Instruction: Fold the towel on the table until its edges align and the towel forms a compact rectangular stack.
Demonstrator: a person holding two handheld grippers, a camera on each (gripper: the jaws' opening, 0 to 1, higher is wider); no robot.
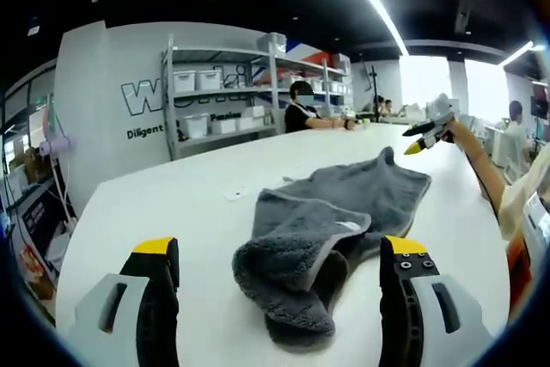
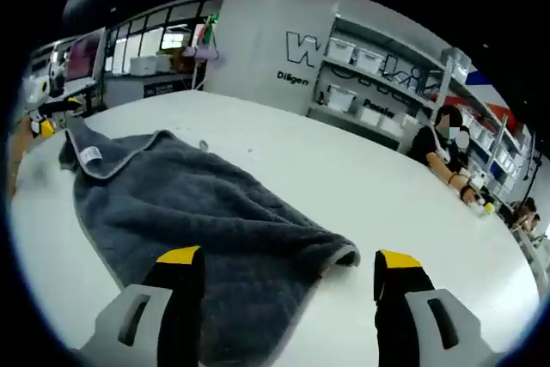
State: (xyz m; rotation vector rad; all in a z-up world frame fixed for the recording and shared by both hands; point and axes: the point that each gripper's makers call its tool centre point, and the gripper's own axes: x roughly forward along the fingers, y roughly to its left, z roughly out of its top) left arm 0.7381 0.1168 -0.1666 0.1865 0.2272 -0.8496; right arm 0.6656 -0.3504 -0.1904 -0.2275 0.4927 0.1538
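Fluffy grey towel (image 1: 331, 229) rumpled on smooth wht table (image 1: 172, 204).

Both views sit low over the table (image 1: 172, 195), facing the towel (image 1: 335, 212) (probably from opposite ends).

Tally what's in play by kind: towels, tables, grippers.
Towels: 1, the grey towel, rumpled and partly folded over itself.
Tables: 1, the white table that it lies on.
Grippers: 2, the left gripper and the right gripper, both open and holding nothing.
Total: 4
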